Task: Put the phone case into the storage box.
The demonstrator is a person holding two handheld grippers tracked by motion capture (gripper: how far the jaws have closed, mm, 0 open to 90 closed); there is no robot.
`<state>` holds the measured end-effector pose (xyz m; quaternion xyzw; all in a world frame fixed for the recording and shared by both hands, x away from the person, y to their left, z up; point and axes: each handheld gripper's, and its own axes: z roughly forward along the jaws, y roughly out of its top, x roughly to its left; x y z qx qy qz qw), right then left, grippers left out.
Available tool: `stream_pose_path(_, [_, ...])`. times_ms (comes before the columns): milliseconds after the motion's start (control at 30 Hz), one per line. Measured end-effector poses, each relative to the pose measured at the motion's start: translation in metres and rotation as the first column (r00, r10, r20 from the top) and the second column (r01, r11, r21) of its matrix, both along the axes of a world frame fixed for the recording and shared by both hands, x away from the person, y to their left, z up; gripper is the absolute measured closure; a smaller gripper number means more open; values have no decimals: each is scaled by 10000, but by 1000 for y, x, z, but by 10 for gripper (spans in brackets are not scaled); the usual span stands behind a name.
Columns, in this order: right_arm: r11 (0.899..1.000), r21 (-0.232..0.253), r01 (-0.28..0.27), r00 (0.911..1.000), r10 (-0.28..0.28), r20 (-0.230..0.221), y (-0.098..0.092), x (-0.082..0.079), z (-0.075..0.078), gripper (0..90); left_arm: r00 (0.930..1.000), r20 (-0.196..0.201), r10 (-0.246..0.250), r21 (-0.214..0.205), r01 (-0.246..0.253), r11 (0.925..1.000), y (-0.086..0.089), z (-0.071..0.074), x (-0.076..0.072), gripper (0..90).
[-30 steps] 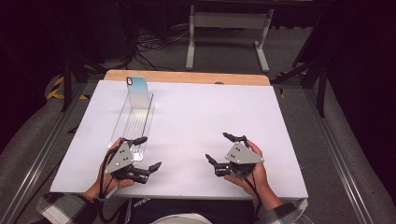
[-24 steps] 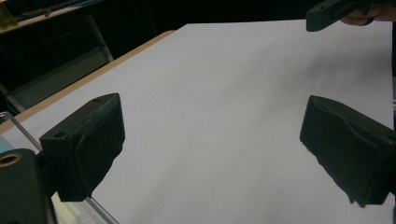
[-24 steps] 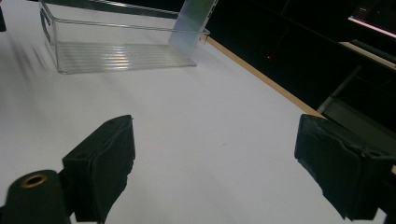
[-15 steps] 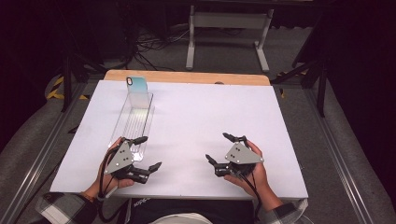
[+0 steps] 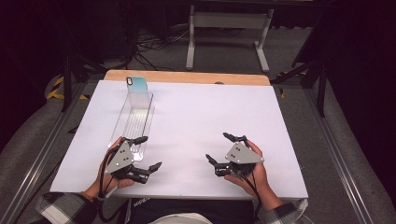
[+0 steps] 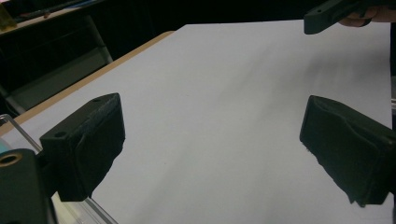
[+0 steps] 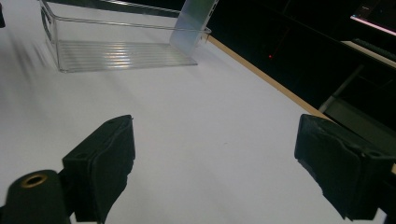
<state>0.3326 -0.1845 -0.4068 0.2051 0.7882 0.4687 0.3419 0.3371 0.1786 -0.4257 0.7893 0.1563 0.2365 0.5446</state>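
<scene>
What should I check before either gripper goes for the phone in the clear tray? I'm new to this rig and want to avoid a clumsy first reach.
1. Left gripper open and holding nothing: ok, jaws spread wide over bare table.
2. Right gripper open and holding nothing: ok, jaws wide apart.
3. Phone reachable: ok, it leans upright at the far end of the clear tray, its top above the rim.
4. Path to the phone: ok for the left gripper, which sits at the tray's near end; the right is farther off across the white table.
5. Tray otherwise empty: ok, only its ribbed floor shows.
6. Phone's footing against the tray wall: cannot tell.
</scene>
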Motion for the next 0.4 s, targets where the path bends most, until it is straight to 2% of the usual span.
stream_pose_path(100, [10000, -24, -21, 10000, 21, -40, 0, 1, -1, 130, 10000, -24, 4, 116, -3, 9999, 0, 0, 1, 74])
stream_pose_path(400, [10000, 61, 32, 10000, -32, -52, -3, 1, 0, 130, 9999, -124, 9, 107, -8, 9999, -3, -2, 2, 74])
